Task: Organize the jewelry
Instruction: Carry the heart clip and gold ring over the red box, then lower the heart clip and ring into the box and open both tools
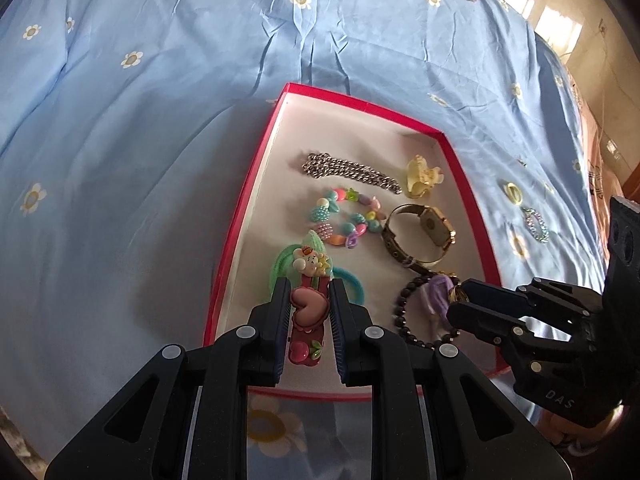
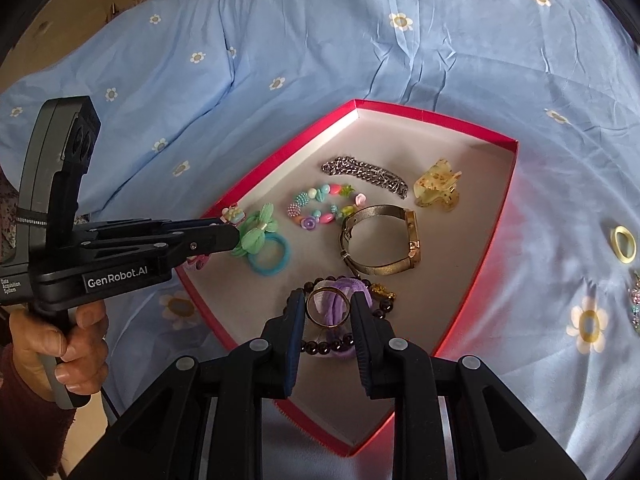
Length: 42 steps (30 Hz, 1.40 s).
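Note:
A red box (image 1: 236,224) (image 2: 496,216) with a pale lining lies on the blue bedsheet. It holds a silver chain (image 1: 352,172) (image 2: 366,174), a bead bracelet (image 1: 344,220) (image 2: 320,208), a gold watch (image 1: 424,236) (image 2: 384,240), a yellow claw clip (image 1: 424,176) (image 2: 436,188), a green-blue hair tie (image 2: 264,248), a dark bead bracelet (image 1: 404,312) and a purple scrunchie (image 2: 352,286). My left gripper (image 1: 310,300) is shut on a pink cartoon hair clip (image 1: 306,312) over the box. My right gripper (image 2: 328,308) is shut on a gold ring (image 2: 327,306) above the scrunchie.
On the sheet right of the box lie a gold ring (image 2: 623,244) (image 1: 513,193) and a sparkly beaded ring (image 1: 535,224) (image 2: 635,304). A hand (image 2: 60,340) holds the left gripper handle. Bedsheet extends all around the box.

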### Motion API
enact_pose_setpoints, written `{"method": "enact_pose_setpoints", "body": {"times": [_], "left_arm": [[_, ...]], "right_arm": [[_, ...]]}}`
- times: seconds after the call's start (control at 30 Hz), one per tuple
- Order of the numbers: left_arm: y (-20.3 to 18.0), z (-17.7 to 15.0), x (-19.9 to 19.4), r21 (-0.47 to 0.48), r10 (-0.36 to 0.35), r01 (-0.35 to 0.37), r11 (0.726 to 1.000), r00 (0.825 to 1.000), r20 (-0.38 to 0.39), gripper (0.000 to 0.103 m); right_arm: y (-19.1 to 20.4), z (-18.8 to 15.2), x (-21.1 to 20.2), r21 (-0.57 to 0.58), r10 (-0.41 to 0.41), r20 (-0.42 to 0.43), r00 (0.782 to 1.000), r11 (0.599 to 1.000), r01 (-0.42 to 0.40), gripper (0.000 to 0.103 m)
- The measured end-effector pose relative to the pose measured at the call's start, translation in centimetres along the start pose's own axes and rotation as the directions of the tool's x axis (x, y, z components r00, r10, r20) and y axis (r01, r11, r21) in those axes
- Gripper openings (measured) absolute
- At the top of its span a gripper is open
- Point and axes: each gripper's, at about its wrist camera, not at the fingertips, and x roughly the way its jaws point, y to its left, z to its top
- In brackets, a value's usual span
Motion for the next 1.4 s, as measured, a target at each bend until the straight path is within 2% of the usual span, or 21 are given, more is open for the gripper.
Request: {"method": "enact_pose_setpoints", "body": {"times": [0.4, 0.53, 1.03, 1.4], "left_arm": [[-0.1, -0.6, 1.5, 0.019, 0.033, -0.032, 0.999, 0.999, -0.033, 0.018], [-0.2, -0.6, 1.6, 0.02, 0.039, -0.038, 0.999, 0.999, -0.036, 0.023], [-0.1, -0.8, 1.4, 0.016, 0.032, -0.032, 0.999, 0.999, -0.037, 0.029], [-0.3, -0.8, 1.0, 0.012, 0.029, -0.028, 1.0, 0.999, -0.03, 0.032]], "right_arm": [[-0.4, -0.2, 1.5, 0.001, 0.004, -0.033, 0.999, 1.0, -0.004, 0.024], [-0.3, -0.2, 1.5, 0.002, 0.005, -0.033, 0.999, 1.0, -0.005, 0.024], [-0.3, -0.3, 1.4, 0.003, 0.002, -0.033, 0.999, 1.0, -0.002, 0.025], [-0.3, -0.3, 1.1, 0.016, 0.011, -0.028, 1.0, 1.0, -0.011, 0.034]]}}
